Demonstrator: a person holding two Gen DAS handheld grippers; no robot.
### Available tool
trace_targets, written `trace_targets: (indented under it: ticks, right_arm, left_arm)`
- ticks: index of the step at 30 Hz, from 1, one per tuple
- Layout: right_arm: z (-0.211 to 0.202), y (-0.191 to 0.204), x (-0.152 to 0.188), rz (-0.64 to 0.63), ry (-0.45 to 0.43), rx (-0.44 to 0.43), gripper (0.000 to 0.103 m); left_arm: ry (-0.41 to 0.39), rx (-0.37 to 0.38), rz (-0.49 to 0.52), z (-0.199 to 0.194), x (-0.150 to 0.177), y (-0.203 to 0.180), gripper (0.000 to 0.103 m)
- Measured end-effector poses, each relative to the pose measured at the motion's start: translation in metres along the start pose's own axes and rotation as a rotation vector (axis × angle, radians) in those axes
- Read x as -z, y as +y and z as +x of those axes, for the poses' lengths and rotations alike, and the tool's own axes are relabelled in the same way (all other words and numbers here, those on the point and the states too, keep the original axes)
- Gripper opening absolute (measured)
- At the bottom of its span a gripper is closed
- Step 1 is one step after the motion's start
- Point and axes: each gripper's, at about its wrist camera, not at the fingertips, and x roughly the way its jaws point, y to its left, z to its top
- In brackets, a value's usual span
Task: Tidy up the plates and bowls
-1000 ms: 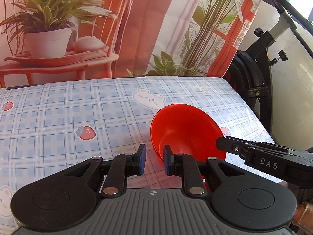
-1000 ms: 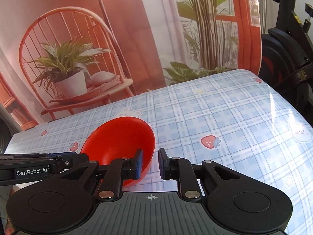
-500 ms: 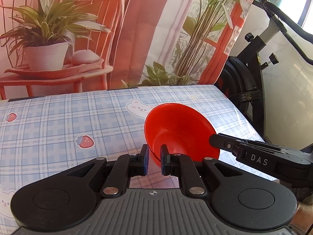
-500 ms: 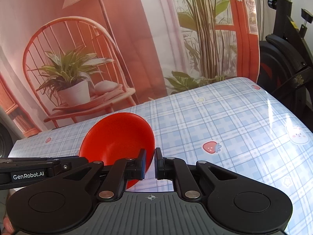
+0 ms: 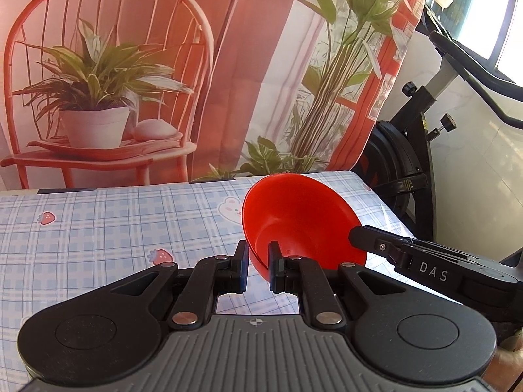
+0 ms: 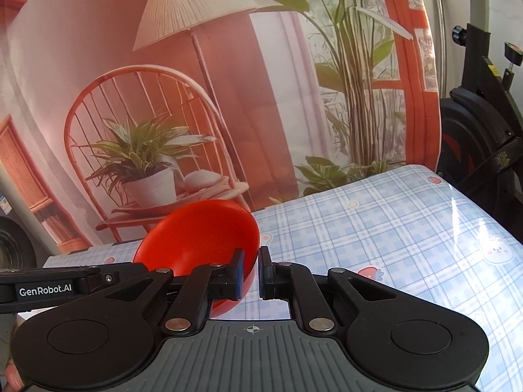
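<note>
I have the red bowl (image 5: 302,219) lifted above the table (image 5: 98,228), tilted, both grippers clamped on its rim: left gripper (image 5: 258,269) and right gripper (image 6: 250,272). If my 2 hands drift apart, it could twist free and drop.

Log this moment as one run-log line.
object: red bowl, tilted, lifted off table | left gripper: shut on bowl rim | right gripper: shut on opposite rim | phase: two-handed carry
</note>
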Motion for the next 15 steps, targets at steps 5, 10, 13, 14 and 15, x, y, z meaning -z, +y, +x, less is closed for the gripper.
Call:
trace_targets:
  ticks: [5, 10, 13, 14, 15]
  right_arm:
    - [-0.016, 0.001, 0.003, 0.017, -0.018, -0.002, 0.008]
    - [-0.032, -0.002, 0.009, 0.041, -0.028, -0.001, 0.008]
    - [-0.041, -0.005, 0.014, 0.054, -0.034, -0.001, 0.009]
    - [-0.044, -0.006, 0.016, 0.057, -0.037, 0.0, 0.009]
    - [-0.046, -0.007, 0.018, 0.06, -0.038, 0.0, 0.009]
  left_arm:
    - [-0.009, 0.009, 0.002, -0.012, 0.003, -0.004, 0.013]
    - [-0.004, 0.012, 0.009, -0.017, 0.011, -0.011, 0.013]
    - [0.001, 0.017, 0.012, -0.02, 0.017, -0.015, 0.013]
    - [0.005, 0.017, 0.015, -0.02, 0.018, -0.017, 0.013]
    - [0.008, 0.018, 0.017, -0.021, 0.019, -0.018, 0.013]
